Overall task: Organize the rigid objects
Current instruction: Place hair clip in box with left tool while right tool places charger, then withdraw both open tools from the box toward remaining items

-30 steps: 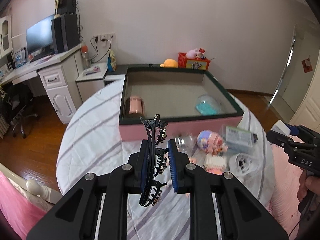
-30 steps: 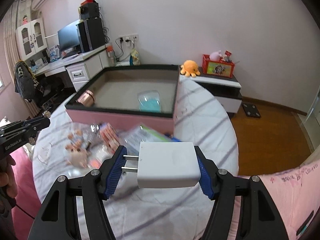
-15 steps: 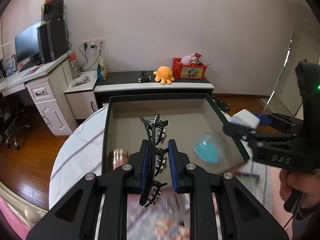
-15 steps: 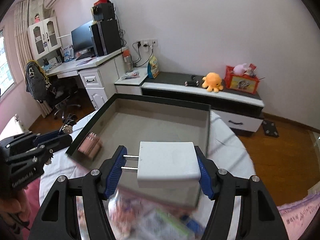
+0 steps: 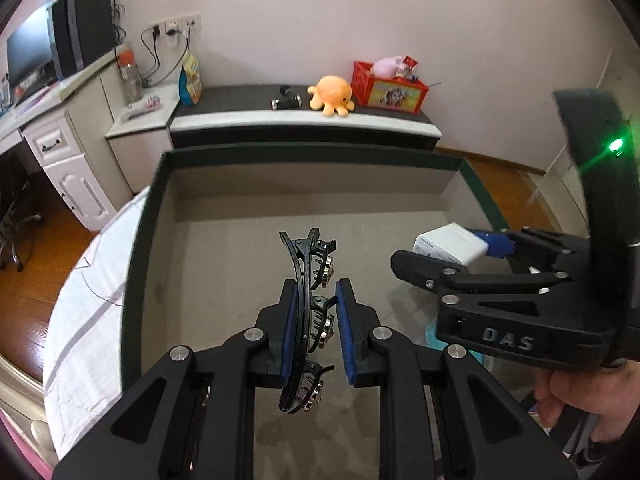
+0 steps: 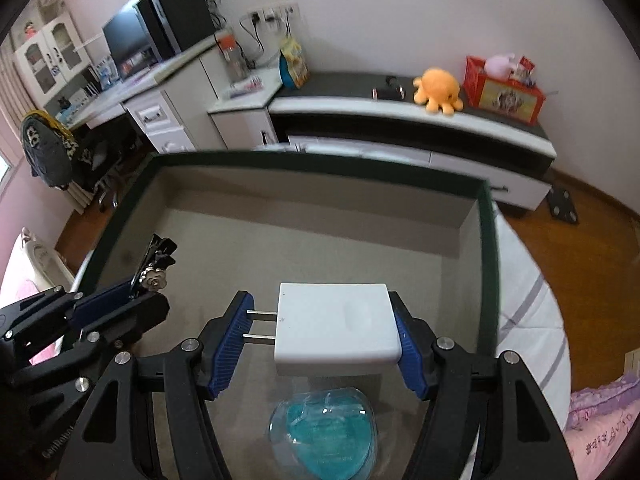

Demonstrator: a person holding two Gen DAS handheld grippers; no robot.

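Observation:
My left gripper (image 5: 316, 332) is shut on a black hair claw clip (image 5: 308, 312) and holds it over the inside of the big open box (image 5: 304, 208). My right gripper (image 6: 324, 340) is shut on a white plug adapter (image 6: 340, 332), its two prongs against the left pad, also above the box floor. In the left wrist view the right gripper (image 5: 460, 256) with the adapter (image 5: 448, 244) hovers to the right of the clip. In the right wrist view the left gripper (image 6: 132, 296) shows at the left with the clip (image 6: 156, 264).
The box has a dark green rim (image 6: 486, 264) and grey floor and sits on a striped round table (image 5: 88, 280). A clear case with a teal insert (image 6: 328, 432) lies in the box below the adapter. A low cabinet (image 5: 304, 120) stands behind.
Both grippers have moved forward from the table's near side to above the inside of the box, still holding the clip and the adapter. The loose items in front of the box have left view.

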